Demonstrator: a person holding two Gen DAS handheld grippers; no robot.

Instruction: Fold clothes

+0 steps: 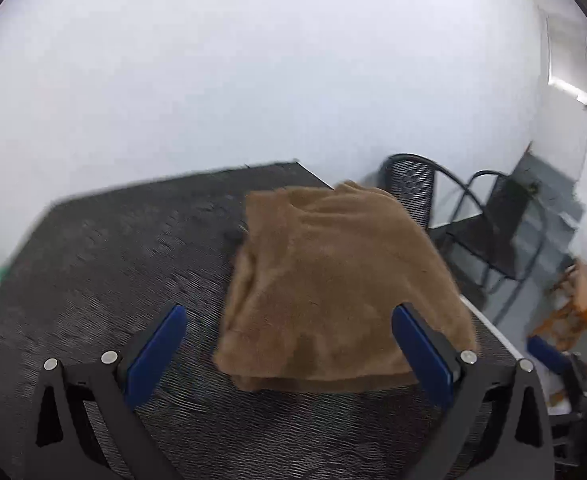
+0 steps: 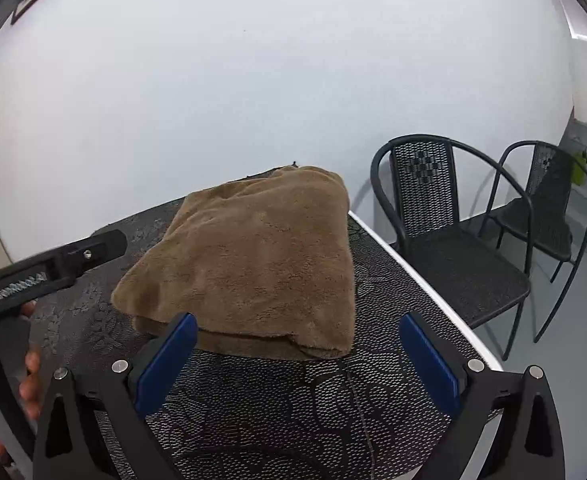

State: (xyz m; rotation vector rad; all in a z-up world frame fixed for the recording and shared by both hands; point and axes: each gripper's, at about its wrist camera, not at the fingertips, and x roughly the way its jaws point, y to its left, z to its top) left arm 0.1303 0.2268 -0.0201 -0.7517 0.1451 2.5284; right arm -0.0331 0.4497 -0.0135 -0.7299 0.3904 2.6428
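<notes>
cloth: brown fleece garment (image 2: 249,264), folded into a thick stack, centre of both views, lying on the dark patterned table (image 2: 293,408) near its right edge
left gripper (image 1: 289,354): fingers wide apart, empty, just short of the stack's near edge
right gripper (image 2: 297,354): fingers wide apart, empty, same standoff
handling: likely soft, light, floppy; layers may slide apart
grip: pinch all layers at the near corners
chairs (image 2: 453,240): right of frame, well apart

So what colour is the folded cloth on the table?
Tan brown, plain with a fuzzy pile: the folded cloth shows best in the right wrist view.
</notes>
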